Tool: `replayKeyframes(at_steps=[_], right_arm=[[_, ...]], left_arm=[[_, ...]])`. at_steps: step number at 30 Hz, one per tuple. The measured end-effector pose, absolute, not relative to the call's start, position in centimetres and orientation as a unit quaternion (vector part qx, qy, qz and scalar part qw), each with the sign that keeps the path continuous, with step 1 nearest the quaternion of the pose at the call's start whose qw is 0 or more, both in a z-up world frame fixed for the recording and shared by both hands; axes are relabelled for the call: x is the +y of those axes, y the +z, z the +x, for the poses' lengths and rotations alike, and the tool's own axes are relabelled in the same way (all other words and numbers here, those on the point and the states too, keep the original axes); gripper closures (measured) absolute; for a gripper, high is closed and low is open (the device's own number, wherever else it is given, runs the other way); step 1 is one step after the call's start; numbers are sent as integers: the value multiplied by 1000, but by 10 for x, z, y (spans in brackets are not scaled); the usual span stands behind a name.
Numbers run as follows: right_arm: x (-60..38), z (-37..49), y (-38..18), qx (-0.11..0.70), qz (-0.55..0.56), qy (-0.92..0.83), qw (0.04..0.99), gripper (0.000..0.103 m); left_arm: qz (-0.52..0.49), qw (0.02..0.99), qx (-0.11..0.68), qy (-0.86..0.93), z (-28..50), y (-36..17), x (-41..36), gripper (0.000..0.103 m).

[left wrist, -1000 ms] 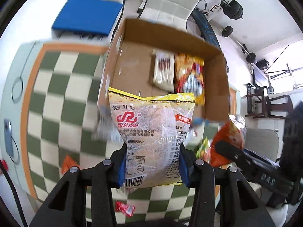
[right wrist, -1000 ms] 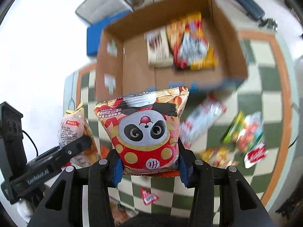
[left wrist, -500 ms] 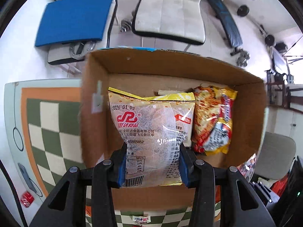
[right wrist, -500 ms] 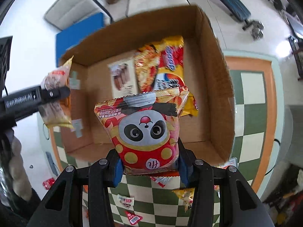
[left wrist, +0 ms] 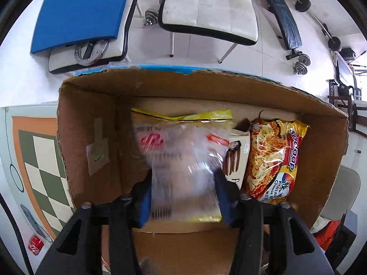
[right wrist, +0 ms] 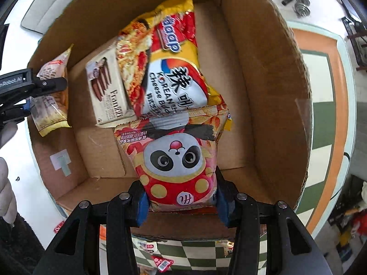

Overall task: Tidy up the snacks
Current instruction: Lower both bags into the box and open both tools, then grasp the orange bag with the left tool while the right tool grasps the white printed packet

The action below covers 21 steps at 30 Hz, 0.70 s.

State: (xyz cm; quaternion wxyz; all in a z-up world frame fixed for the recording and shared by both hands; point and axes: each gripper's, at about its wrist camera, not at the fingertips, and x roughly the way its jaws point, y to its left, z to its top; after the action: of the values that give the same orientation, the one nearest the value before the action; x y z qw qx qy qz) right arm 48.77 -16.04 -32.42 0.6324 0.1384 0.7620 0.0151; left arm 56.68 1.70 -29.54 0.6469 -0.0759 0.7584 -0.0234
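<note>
An open cardboard box [left wrist: 91,119] [right wrist: 270,73] holds a yellow noodle packet [left wrist: 273,160] [right wrist: 174,68] and a white wafer packet [left wrist: 236,158] [right wrist: 107,87]. My left gripper [left wrist: 183,197] is inside the box at its left part, around a clear yellow-edged snack bag [left wrist: 181,160], which looks blurred; the bag also shows in the right wrist view [right wrist: 51,96]. My right gripper [right wrist: 181,201] is shut on a red panda snack bag [right wrist: 176,160] and holds it over the box's near part.
The box stands on a green-and-white checkered mat with an orange border [left wrist: 39,167] [right wrist: 321,91]. Several small snack packets [right wrist: 160,261] lie on the mat in front of the box. Two white chairs [left wrist: 206,6], one with a blue pad [left wrist: 80,11], stand behind it.
Both grippers moved forward and down over the box with their bags. The left bag is now blurred and sits lower between the jaws, which look slightly wider apart.
</note>
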Motion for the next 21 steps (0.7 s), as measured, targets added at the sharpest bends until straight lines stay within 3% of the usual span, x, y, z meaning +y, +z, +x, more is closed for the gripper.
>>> replayKeyframes(at_steps=[1,2,3,4,13,21], right_arm=[[-161,488,-325,765,140,13,629,45],[-161,488,-324,765,142,12,628,33],[-162,488,-323,764,144,10,629,18],[-163,489,-322,763,146,10,630,11],[-156,490,-288,726,100,8,680,7],[-139,472,-252,681,46,33,730,6]], left_arm=[[-76,648,757,-21,568,-295,19,42],[-74,650,756,-21,568,-295,20,28],[-73,650,756,-18,569,-295,21,21],[-74,652,754,-18,569,-294,22,16],[-86,679,728,-47,546,-269,24,15],[-61,771,632,-45,494,-203,25,15]])
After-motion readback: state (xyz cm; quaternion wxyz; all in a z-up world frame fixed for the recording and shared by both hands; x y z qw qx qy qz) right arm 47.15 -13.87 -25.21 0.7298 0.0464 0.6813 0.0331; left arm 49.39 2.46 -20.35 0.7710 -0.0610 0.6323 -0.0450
